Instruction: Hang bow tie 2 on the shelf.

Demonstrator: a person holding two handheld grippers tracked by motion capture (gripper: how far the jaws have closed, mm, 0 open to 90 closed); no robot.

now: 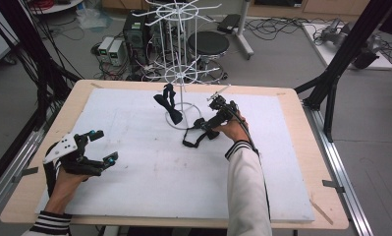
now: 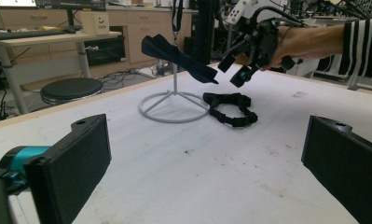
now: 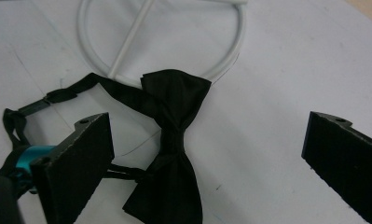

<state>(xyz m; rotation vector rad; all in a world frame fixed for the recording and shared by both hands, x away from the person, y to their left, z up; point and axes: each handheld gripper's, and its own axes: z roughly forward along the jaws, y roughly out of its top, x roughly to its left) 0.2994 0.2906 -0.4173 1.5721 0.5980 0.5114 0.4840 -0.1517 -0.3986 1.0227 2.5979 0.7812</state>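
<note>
Landmark: white wire display stand (image 1: 182, 73) with a ring base, upright toward the far middle of the desk.
Left tool (image 1: 101, 146): nearest of all, held in the person's left hand (image 1: 68, 179) well to the near left of the stand; its two black jaws stand wide apart with nothing between them, above bare white sheet in the left gripper view.
White foam sheet (image 1: 159, 177): covers most of the light wooden desk (image 1: 301, 123); it is scuffed and smudged in front of the stand.
Right sleeve (image 1: 246, 191): white with a black-striped cuff, reaching from the near edge toward the stand.
Right tool (image 2: 234, 69): held in the person's right hand (image 1: 235, 129) just to the right of the stand's base, tilted down; jaws spread wide in the right gripper view, gripping nothing.
Black satin bow tie with strap (image 3: 172, 140): flat on the sheet just in front and to the right of the stand's ring base (image 3: 225, 60), its upper wing lapping the ring; it lies between the right tool's open jaws, and contact cannot be told.
Dark navy bow tie (image 1: 169, 105): hanging on the stand's left side, above the base.
Beyond the desk: round black stool (image 1: 208, 44) and computer cases (image 1: 134, 32) on the floor behind the stand.
</note>
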